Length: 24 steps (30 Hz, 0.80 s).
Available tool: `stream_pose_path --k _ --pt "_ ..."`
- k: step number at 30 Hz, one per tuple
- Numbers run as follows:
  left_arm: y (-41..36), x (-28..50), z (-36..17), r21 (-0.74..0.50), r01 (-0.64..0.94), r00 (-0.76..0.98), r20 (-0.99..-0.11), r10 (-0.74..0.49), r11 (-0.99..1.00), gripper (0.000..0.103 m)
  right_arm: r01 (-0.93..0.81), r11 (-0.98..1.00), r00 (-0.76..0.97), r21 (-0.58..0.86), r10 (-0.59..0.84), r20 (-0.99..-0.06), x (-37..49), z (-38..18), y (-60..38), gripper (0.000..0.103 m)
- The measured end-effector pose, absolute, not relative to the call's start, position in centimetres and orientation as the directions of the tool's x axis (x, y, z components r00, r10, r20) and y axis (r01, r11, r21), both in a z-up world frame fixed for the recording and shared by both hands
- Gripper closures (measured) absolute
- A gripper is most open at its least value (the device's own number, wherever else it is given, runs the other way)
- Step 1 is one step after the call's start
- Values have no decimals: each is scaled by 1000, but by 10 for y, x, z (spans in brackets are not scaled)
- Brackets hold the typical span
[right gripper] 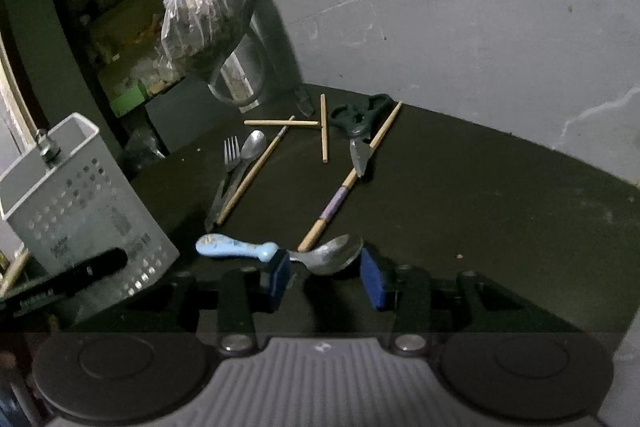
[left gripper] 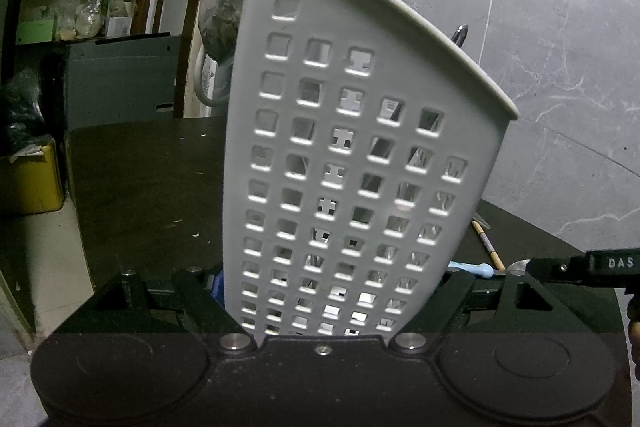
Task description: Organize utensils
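The right gripper [right gripper: 324,275] stands part open, its blue pads either side of the bowl of a blue-handled metal spoon [right gripper: 280,253] lying flat on the dark table [right gripper: 480,227]; the pads do not press on it, so nothing is held yet. The left gripper [left gripper: 332,307] is clamped on the base of a tall white perforated plastic utensil caddy [left gripper: 352,147] at the left of the table, holding it tilted.

By my reading, the task is at an early stage. One metal handle [right gripper: 46,147] sticks out of the caddy's top, and shapes show dimly through its holes, so something is already inside; how many pieces I cannot tell.

Left on the table, going outward from the spoon: five wooden chopsticks, the nearest with a purple band [right gripper: 348,183], one [right gripper: 256,173] leaning beside the cutlery, three more farther back; one metal fork [right gripper: 230,163]; one plain metal spoon [right gripper: 250,151]; one pair of dark-handled scissors [right gripper: 358,131] far right. A clear glass jar [right gripper: 240,75] stands at the far edge.
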State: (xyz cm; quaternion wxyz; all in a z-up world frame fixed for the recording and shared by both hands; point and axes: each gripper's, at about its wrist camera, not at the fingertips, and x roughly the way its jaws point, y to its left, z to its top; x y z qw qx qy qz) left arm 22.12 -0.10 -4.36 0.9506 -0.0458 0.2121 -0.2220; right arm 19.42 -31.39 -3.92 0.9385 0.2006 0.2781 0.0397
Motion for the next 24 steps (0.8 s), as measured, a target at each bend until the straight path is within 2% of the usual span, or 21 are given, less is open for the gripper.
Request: stream_pose_path --k 2,6,8,14,16,24 --pt "-1 221 -44 -182 403 811 -383 -442 897 21 51 904 844 424 188 -502 199 -40 -315 63" --pt "-1 221 -44 -182 403 811 -383 -442 897 21 79 885 847 459 183 -499 206 -44 -315 78" --pt "-1 221 -44 -184 403 811 -382 -444 896 21 90 884 846 460 175 -503 211 -45 -314 82" --pt "-1 220 -43 -184 404 811 -382 -444 896 21 81 877 835 473 199 -513 224 -45 -314 83" --pt "-1 220 -43 -184 404 811 -382 -444 896 21 83 884 834 460 191 -518 227 -45 -314 93" --pt "0 220 -43 -184 404 811 -381 -444 896 21 34 891 842 453 219 -493 225 -42 -312 98"
